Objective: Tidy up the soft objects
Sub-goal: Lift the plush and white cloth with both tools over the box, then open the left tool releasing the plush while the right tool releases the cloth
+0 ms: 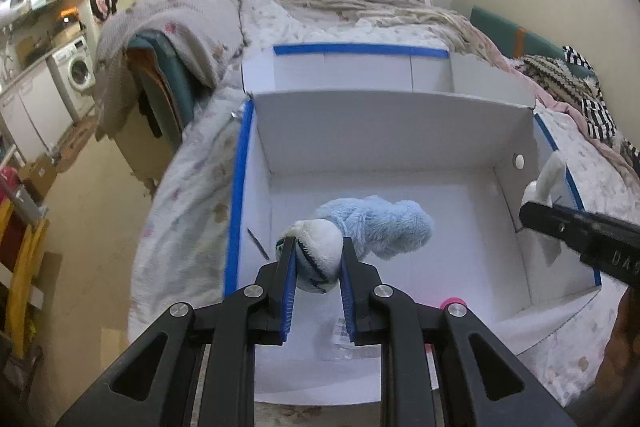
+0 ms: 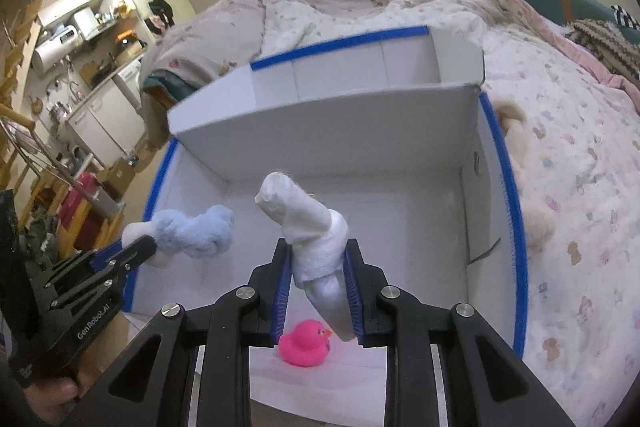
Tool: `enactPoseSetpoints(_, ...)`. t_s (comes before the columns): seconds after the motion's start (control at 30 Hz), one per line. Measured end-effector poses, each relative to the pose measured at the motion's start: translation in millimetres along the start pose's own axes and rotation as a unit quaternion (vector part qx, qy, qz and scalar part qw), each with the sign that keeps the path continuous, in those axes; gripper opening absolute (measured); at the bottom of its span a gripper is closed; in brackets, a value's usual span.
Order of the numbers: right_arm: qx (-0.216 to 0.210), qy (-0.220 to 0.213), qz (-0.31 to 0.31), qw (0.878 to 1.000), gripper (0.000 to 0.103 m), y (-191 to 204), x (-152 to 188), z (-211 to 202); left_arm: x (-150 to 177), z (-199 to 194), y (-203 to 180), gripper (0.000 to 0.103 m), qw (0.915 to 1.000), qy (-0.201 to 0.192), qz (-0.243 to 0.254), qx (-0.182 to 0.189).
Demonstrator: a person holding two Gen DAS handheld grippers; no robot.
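With the left gripper (image 1: 318, 263) clamped on the blue toy (image 1: 372, 227) and the right gripper (image 2: 318, 269) clamped on the white toy (image 2: 308, 227), both above the box (image 1: 380, 123) floor, a release near the near edge could drop either onto the duck (image 2: 304, 343) or outside.

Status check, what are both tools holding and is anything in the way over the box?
Left tool shut on blue plush toy. Right tool shut on white plush toy. Both over white box. Pink duck on box floor.
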State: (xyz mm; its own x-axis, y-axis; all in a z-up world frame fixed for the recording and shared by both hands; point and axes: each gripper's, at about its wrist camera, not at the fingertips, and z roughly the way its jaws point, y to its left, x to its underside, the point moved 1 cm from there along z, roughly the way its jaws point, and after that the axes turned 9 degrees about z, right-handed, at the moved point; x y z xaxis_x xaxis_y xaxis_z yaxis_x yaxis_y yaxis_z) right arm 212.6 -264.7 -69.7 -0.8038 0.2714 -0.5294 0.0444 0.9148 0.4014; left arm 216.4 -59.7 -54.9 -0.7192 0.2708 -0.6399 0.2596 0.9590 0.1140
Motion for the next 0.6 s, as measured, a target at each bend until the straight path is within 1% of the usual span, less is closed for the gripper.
enactPoseSetpoints(0.1,0.007,0.016,-0.001,1.0,0.027,-1.3,5.2,9.7,-0.4,11.6,3.6,0.018,0.9999,0.012,-0.007,-0.006)
enactPoseSetpoints(0.27,0.013,0.043,-0.009,0.999,0.027,-0.7,12.0,26.2,0.7,25.6,10.4,0.018,0.999,0.028,-0.036,0.006)
enactPoseSetpoints(0.4,0.013,0.067,-0.015,0.998,0.027,2.8,18.2,36.9,0.8,31.7,8.8,0.019,0.9987,0.036,-0.035,0.005)
enactPoseSetpoints(0.6,0.016,0.099,-0.015,0.995,0.027,3.0,22.7,51.5,2.3,40.5,7.0,0.019,0.9981,0.048,-0.036,0.014)
